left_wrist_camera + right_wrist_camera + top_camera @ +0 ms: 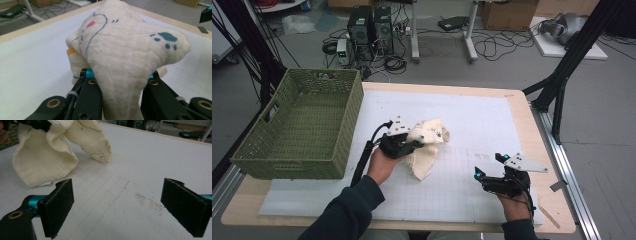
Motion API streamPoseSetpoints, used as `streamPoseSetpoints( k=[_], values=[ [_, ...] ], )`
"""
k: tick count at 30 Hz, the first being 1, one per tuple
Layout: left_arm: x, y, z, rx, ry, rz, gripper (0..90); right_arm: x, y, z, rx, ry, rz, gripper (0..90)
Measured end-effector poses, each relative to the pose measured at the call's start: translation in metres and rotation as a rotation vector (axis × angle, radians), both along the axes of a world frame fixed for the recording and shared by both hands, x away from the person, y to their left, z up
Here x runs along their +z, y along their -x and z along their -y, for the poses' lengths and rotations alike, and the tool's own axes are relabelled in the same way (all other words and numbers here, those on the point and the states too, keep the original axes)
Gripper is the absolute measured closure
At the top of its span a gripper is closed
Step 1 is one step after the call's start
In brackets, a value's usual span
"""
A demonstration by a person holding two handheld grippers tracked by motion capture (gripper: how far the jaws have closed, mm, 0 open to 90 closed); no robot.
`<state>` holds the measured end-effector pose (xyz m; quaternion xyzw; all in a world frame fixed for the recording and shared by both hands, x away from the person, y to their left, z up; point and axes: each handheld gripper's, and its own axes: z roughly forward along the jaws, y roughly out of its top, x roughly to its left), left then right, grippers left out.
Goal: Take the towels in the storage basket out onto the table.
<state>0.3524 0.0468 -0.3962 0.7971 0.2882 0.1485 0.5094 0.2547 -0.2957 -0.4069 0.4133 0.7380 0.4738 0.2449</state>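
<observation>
Item: right gripper (488,166), near table edge, jaws spread wide, holding nothing, resting over the white gridded mat (472,125)
Item: left gripper (413,145), jaws clamped on a bunched cream printed cloth (426,142), lifted mid-mat with its lower fold touching the surface
Item: green woven basket (302,125), far left, just beside the mat
Handling: judged best to keep the pinch firm and raise the trailing fold clear before carrying toward the basket
View note: left gripper view shows the cloth's teal paw prints (166,38) and pink mark; right gripper view shows dark specks on the mat (150,202)
</observation>
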Motion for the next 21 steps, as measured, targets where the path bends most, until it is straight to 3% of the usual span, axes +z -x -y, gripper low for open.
streamPoseSetpoints(
  k=[7,9,10,12,16,21],
  values=[
    [-0.022,-0.007,0.028,-0.009,-0.042,-0.067,68.0,-0.001,-0.001,0.000,0.003,0.000,0.000,10.6],
    [-0.028,-0.007,0.038,-0.012,-0.047,-0.088,57.6,-0.001,-0.001,0.000,0.005,0.000,-0.004,10.6],
    [-0.029,-0.007,0.040,-0.014,-0.050,-0.093,41.5,-0.001,-0.001,-0.001,0.007,0.002,-0.004,10.6],
    [-0.030,-0.006,0.044,-0.025,-0.052,-0.095,37.2,-0.001,-0.001,-0.001,0.008,0.009,0.000,10.6],
    [-0.024,0.000,0.040,-0.009,-0.026,-0.073,27.0,-0.001,-0.001,0.000,0.004,0.003,-0.007,10.6],
    [-0.012,0.006,0.019,0.018,0.008,-0.049,26.9,-0.001,-0.001,-0.001,0.006,0.007,-0.004,10.6]
  ],
)
